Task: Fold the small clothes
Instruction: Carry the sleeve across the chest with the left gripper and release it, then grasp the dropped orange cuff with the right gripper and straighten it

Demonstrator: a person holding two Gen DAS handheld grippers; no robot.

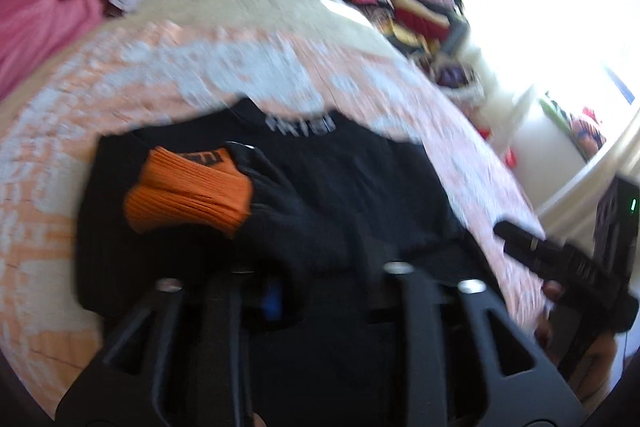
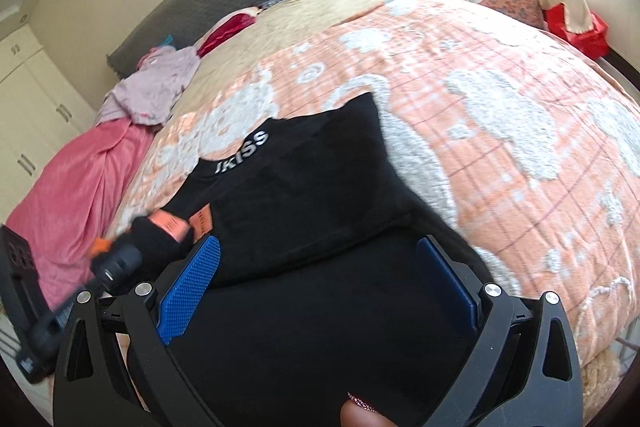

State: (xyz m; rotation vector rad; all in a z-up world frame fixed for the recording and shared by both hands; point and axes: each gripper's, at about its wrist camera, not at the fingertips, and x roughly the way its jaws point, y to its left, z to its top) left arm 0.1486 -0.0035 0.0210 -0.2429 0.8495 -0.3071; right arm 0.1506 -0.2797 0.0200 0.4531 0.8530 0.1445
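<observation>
Here, ribbed orange cuff (image 1: 188,193) pinched by left gripper (image 1: 256,283), black knit top (image 2: 304,211).

The whole left wrist view is smeared by motion blur, so the white lettering (image 1: 301,125) on the black garment (image 1: 360,187) cannot be read there. Black knit cloth covers the left gripper (image 1: 276,291), hiding its fingertips. In the right wrist view that gripper (image 2: 120,259) is blurred, and the garment's (image 2: 320,227) near hem is cut off behind the right gripper (image 2: 320,287).
</observation>
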